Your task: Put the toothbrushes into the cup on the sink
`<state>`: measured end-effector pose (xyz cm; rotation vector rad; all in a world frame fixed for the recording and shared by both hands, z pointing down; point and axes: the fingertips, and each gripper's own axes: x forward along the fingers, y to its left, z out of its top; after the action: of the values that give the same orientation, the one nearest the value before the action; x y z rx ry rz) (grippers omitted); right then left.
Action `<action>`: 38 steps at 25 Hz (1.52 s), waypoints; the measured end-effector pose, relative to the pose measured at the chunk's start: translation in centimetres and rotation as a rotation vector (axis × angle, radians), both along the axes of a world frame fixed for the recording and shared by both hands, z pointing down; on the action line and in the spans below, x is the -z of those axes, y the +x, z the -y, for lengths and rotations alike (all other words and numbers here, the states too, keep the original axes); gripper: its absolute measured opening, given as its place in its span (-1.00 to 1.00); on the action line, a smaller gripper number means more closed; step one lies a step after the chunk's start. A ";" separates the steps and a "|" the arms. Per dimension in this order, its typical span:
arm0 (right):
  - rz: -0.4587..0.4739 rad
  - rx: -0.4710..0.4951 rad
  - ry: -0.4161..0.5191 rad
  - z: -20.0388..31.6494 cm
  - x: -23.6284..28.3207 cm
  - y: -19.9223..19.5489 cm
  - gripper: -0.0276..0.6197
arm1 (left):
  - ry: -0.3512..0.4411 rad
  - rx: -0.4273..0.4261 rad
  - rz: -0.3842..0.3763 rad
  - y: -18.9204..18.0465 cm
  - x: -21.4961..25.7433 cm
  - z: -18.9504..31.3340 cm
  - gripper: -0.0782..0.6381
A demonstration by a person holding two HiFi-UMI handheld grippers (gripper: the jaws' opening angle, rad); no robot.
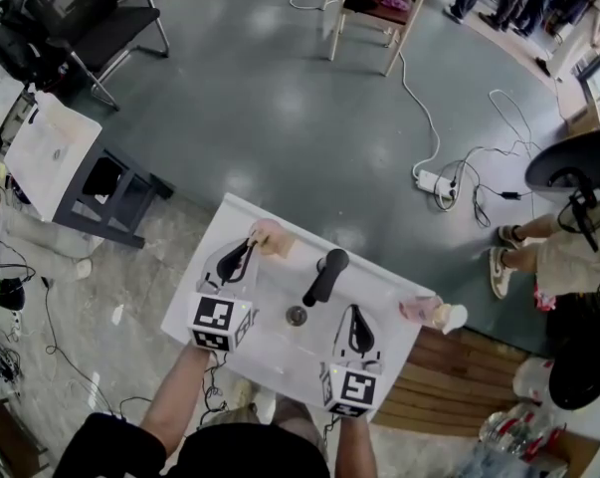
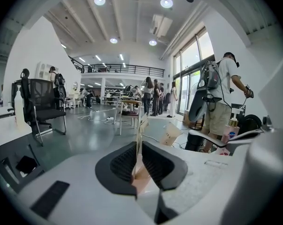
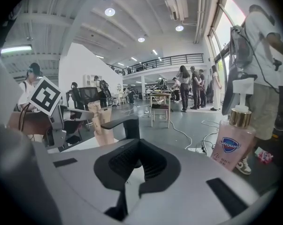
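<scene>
Near edge: right tool [image 3: 139, 162], black jaws pressed together, nothing between them, over the white rectangular sink [image 1: 270, 352]. Left tool [image 2: 138, 161] pinching a thin tan toothbrush [image 2: 141, 135], upright, at the pale pink cup [image 1: 272, 237] on the sink's far left edge. Black tap [image 1: 325, 277] stands between the tools. Pink soap bottle [image 3: 233, 142] at the right edge.

The right gripper [image 3: 139, 159] is hovering over the white sink [image 3: 85, 146], its black jaws pressing together in front of the black faucet [image 3: 125, 124]. At left, the left gripper [image 3: 88, 113], bearing its marker cube [image 3: 45, 95], is meeting a tan toothbrush pack [image 3: 96, 118] standing upright beside another. A pink soap bottle [image 3: 233, 144] is standing at right, with a person [image 3: 261, 55] carrying a backpack behind it.
</scene>
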<state>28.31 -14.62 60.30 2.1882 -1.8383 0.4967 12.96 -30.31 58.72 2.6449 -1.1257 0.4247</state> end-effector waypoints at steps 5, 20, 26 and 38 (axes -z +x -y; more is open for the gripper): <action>0.000 0.000 -0.002 0.0 0.0 -0.4 -0.92 | -0.002 -0.050 0.000 0.4 -0.1 -0.4 -0.38; -0.023 0.000 0.027 -0.5 1.7 -1.8 -0.92 | 0.051 -0.034 0.015 -1.5 1.7 -1.0 -0.36; -0.044 -0.003 0.060 -1.7 3.5 -2.6 -0.92 | 0.094 -0.044 -0.001 -2.6 4.1 -2.6 -0.36; -0.102 0.000 0.179 -5.4 10.1 -5.9 -0.92 | 0.175 -0.063 -0.038 -6.3 11.4 -9.2 -0.54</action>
<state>22.45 -9.20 50.22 2.2795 -1.8939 0.2228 6.62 -21.10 47.30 2.8325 -1.1185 0.2978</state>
